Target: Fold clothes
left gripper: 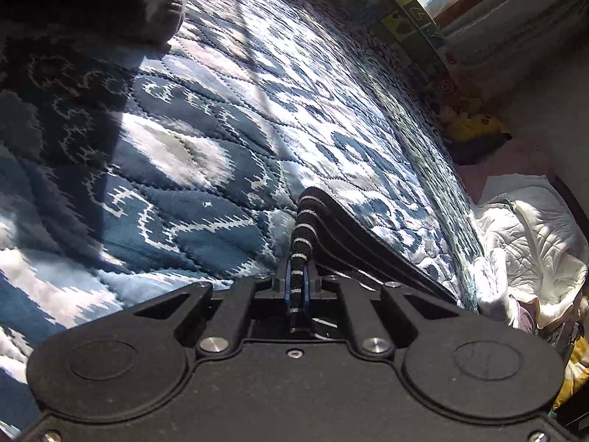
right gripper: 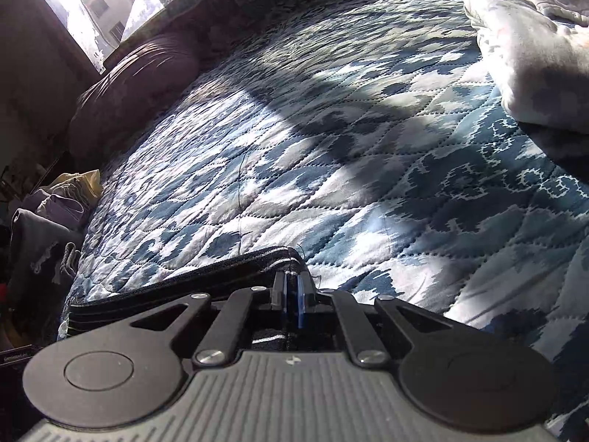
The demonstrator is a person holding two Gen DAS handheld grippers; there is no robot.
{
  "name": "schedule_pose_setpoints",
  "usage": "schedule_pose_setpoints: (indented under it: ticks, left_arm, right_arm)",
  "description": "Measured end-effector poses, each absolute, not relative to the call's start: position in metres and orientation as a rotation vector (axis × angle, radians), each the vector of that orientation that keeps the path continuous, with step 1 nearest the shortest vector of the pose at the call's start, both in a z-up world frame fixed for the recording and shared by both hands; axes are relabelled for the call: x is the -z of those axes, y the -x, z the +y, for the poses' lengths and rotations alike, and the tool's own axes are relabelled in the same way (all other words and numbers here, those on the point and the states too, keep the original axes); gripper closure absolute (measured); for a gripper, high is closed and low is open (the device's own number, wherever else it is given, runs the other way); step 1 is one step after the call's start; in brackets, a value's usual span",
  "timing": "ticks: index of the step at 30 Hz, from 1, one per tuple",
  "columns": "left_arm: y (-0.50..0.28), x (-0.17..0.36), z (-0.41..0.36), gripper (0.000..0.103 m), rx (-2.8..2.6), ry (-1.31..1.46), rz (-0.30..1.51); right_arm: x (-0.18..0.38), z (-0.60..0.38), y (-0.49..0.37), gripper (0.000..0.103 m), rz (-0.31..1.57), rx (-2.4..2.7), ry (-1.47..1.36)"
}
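Bed with blue-white quilt [left gripper: 206, 118] fills both views; white comforter [right gripper: 533, 55] bunched at 2 o'clock in the right view, brown pillow [right gripper: 136, 88] at 10 o'clock. Dark striped garment [left gripper: 342, 232] sits at the near edge of the bed, stretched between both tools (edge taut, rest hidden below). Step looks like carrying the held edge forward for a fold; next move likely needs both ends brought across evenly and laid flat. Left hand-held gripper [left gripper: 297, 287] nearly closed, pinching striped fabric. Right hand-held gripper [right gripper: 291, 287] likewise clamped on the garment's corner.
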State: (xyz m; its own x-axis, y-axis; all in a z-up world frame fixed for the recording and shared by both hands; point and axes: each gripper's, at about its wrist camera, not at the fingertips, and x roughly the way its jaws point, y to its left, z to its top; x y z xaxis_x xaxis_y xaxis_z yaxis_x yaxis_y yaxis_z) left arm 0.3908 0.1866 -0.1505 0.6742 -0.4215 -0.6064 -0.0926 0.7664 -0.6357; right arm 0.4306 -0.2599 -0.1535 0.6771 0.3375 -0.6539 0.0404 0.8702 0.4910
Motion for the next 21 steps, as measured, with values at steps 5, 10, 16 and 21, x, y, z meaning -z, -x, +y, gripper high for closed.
schedule_pose_setpoints:
  ticks: [5,10,16,21]
  left_arm:
    - [-0.387,0.139,0.189,0.086,0.170,0.651,0.776]
    - [-0.376,0.118,0.184,0.085,0.245,0.620,0.667]
    - [-0.395,0.147,0.167,0.084,0.211,0.691,0.807]
    - [-0.385,0.140,0.184,0.079,0.203,0.776,0.756]
  right_arm:
    - [0.129,-0.251,-0.418,0.073,0.775,-0.105,-0.406]
    - [0.094,-0.243,-0.388,0.065,0.624,-0.133,-0.334]
    - [0.134,-0.210,-0.416,0.058,0.852,-0.180,-0.285]
    - [0.122,-0.211,-0.399,0.059,0.825,-0.145,-0.260]
